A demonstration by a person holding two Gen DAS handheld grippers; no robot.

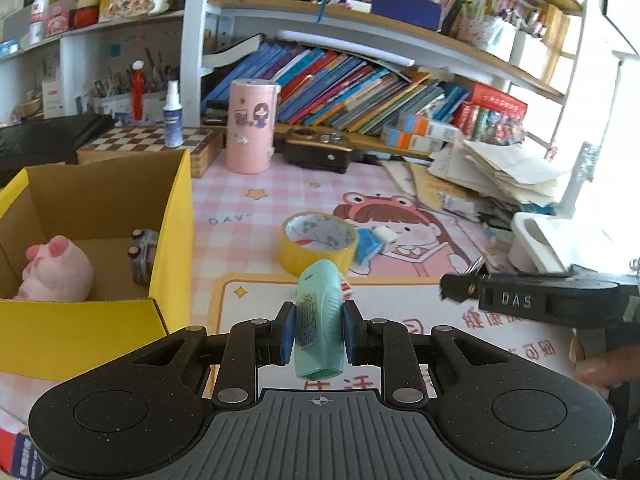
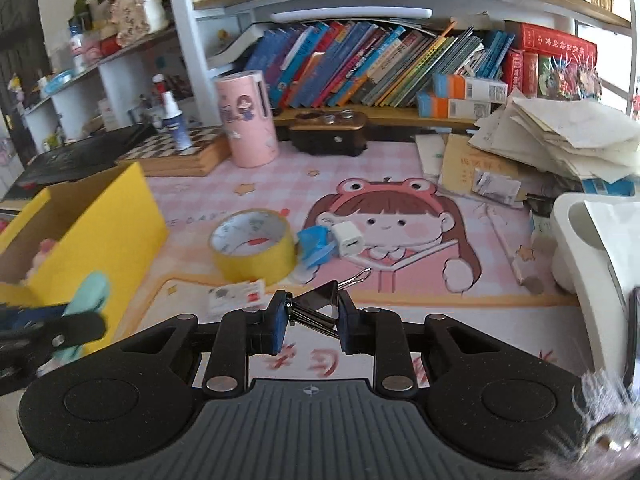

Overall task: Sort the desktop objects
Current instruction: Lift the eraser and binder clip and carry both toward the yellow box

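My left gripper [image 1: 319, 330] is shut on a mint-green correction-tape case [image 1: 319, 320], held above the desk mat just right of the yellow cardboard box [image 1: 173, 216]. The box holds a pink plush pig [image 1: 56, 274] and a toy car [image 1: 143, 254]. My right gripper [image 2: 312, 320] is shut on a black binder clip [image 2: 318, 306] above the mat. A yellow tape roll [image 2: 254, 248], a blue item [image 2: 316, 246] and a white charger cube [image 2: 348, 240] lie on the mat ahead. The right gripper also shows in the left wrist view [image 1: 460, 290].
A pink cylinder [image 1: 251, 126], a spray bottle [image 1: 173, 116] on a chessboard box [image 1: 160, 140], a black box [image 1: 320, 152], a paper pile [image 1: 504, 172] and a white container [image 2: 588, 240] ring the mat. Bookshelves stand behind.
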